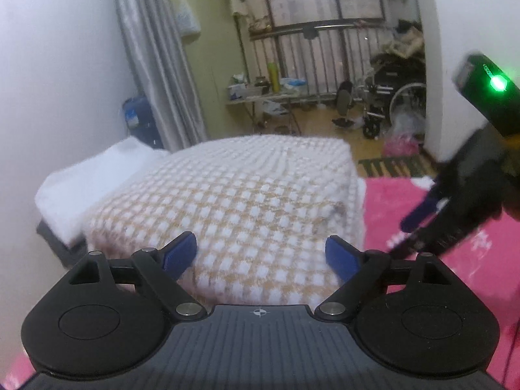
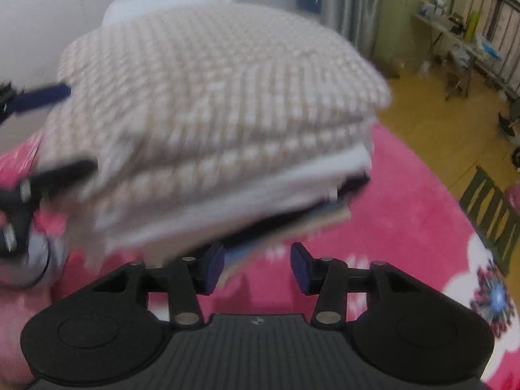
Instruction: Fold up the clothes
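A folded beige-and-white checked garment [image 1: 234,201] [image 2: 208,97] tops a stack of folded clothes on a pink flowered bedspread [image 1: 455,260] [image 2: 406,214]. White folded pieces [image 2: 247,182] lie under it, and dark and striped ones [image 2: 312,217] at the bottom. My left gripper [image 1: 261,255] is open, its blue pads [image 1: 180,253] on either side of the stack's near edge without pressing on it. In the right wrist view it [image 2: 81,128] straddles the stack's left side. My right gripper [image 2: 256,268] is open just in front of the stack's lower corner, over bare bedspread, and it shows at the right in the left wrist view [image 1: 409,230].
A white wall [image 1: 48,81] stands close behind the stack. Beyond the bed are a grey curtain [image 1: 152,65], a blue barrel [image 1: 139,120], a cluttered small table [image 1: 260,97], a wheelchair [image 1: 396,91] and a striped floor mat [image 2: 490,214] on the yellow floor.
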Demonstrator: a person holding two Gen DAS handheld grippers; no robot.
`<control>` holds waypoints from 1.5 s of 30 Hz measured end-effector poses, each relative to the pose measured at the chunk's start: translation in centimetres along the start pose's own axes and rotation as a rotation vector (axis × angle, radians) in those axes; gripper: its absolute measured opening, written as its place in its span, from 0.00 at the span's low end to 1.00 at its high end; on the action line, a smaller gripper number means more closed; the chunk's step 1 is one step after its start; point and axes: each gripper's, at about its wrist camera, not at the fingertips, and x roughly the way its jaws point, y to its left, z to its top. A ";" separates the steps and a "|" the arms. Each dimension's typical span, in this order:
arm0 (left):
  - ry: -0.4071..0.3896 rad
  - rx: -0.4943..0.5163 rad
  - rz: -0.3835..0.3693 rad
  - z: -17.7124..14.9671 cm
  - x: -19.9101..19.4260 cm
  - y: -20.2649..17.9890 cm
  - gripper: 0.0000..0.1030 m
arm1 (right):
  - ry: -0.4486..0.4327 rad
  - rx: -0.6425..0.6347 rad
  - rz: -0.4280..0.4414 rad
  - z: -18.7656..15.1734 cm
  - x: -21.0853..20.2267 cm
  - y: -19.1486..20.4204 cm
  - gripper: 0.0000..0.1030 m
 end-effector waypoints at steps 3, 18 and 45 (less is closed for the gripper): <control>0.030 -0.042 -0.032 0.2 -2.1 0.3 0.87 | 0.010 -0.090 -0.079 -0.9 -4.0 1.3 0.54; -0.240 -0.336 0.026 4.6 -16.4 4.1 1.00 | -0.225 0.058 -0.147 -4.3 -25.7 11.0 1.00; 0.017 -0.310 0.159 3.5 -18.5 2.1 1.00 | -0.288 0.164 -0.162 -7.0 -27.0 14.5 1.00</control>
